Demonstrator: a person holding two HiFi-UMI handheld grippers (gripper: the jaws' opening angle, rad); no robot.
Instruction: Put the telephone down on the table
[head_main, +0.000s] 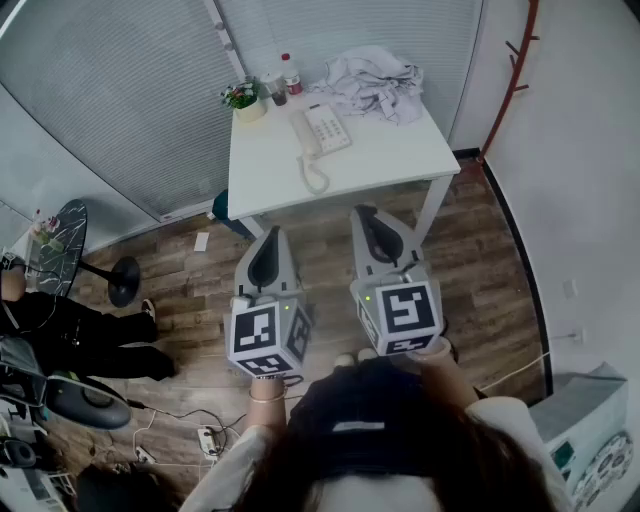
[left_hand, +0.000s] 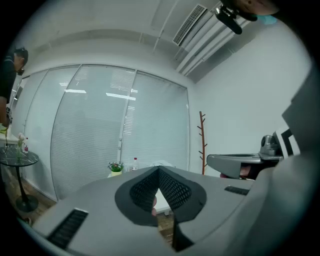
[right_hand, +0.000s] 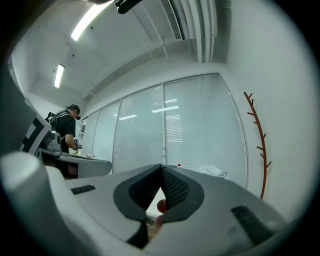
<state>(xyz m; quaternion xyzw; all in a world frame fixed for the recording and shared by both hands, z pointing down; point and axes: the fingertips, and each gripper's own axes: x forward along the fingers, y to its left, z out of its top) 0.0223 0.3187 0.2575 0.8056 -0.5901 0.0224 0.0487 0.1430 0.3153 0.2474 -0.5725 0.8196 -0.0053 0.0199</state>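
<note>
A white telephone (head_main: 322, 130) lies on the white table (head_main: 400, 160) at the back, its handset along the left side of the base and its coiled cord (head_main: 315, 181) trailing toward the table's front edge. Both grippers hang over the wood floor in front of the table, well short of the telephone. My left gripper (head_main: 272, 234) is shut with nothing in it; in the left gripper view its pads (left_hand: 170, 187) meet at the tip. My right gripper (head_main: 364, 213) is also shut and empty, with the pads (right_hand: 172, 186) closed together.
On the table's far edge stand a small potted plant (head_main: 243, 98), two bottles (head_main: 283, 80) and a heap of pale cloth (head_main: 375, 80). A round glass side table (head_main: 60, 235) and a person in black (head_main: 60, 325) are at the left. A reddish coat rack (head_main: 515, 70) stands on the right, and a power strip (head_main: 207, 437) lies on the floor.
</note>
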